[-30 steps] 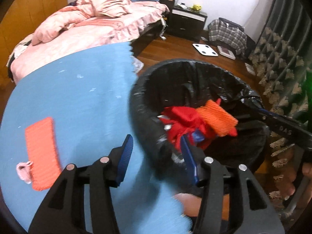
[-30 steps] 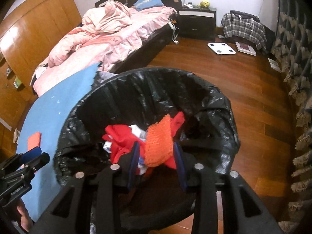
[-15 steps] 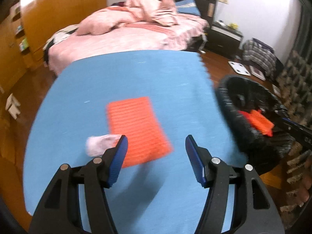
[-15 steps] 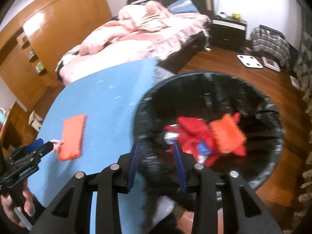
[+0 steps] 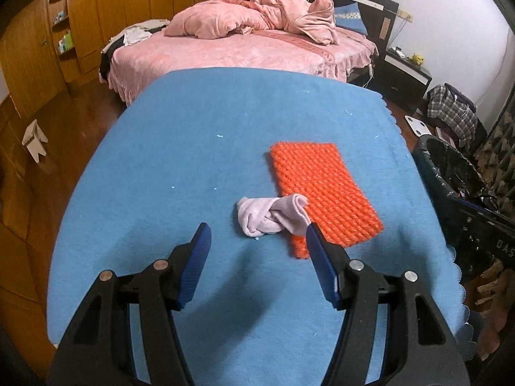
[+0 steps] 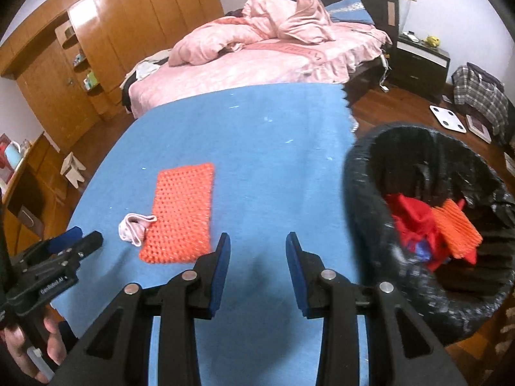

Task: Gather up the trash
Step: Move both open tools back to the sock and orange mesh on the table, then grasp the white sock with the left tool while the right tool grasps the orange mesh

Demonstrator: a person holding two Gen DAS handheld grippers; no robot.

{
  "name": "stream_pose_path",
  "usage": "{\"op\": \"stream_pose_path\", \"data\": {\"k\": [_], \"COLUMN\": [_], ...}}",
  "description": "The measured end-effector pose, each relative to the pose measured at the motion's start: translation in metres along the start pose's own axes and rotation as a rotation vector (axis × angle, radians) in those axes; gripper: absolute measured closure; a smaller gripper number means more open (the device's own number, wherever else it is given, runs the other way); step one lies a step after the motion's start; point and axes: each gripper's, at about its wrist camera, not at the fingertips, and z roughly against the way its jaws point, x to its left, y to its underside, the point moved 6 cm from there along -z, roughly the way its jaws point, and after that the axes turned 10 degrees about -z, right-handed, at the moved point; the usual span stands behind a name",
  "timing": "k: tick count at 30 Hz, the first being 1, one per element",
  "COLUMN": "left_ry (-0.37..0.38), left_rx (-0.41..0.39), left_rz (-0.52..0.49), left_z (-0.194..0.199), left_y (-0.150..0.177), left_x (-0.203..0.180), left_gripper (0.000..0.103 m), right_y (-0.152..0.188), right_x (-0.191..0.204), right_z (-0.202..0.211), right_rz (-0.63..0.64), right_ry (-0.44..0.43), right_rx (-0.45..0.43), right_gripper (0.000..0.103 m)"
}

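We see a sky-blue felt tablecloth (image 5: pixel 180 160), a bright orange knobbly woven mat (image 5: pixel 322 189), a pale pink knotted sock (image 5: pixel 273 215), a glossy black bag-lined bin (image 6: pixel 360 199) holding red and orange scraps (image 6: pixel 431 222), and royal-blue finger pads (image 5: pixel 199 260).

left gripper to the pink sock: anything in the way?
Nothing. In the left wrist view, only bare blue cloth lies between the open left gripper and the pink sock; the orange mesh pad sits beside and under the sock's right end.

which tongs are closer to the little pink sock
Left. The left tongs are open just short of the pink sock, pointing at it. The right tongs are open over bare blue cloth, beyond the orange mesh pad.
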Motion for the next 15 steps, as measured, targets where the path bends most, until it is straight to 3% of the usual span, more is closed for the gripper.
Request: {"op": "stream_pose_path", "data": {"k": [15], "left_ry": [0.062], "left_rx": [0.060], "left_rz": [-0.002], "left_z": [-0.061], "left_y": [0.003], "left_x": [-0.008], "left_gripper": [0.043], "right_y": [0.007], "right_x": [0.008], "right_z": [-0.044], "right_rz": [0.000], "right_ry": [0.008], "right_rx": [0.045], "right_gripper": [0.067]}}
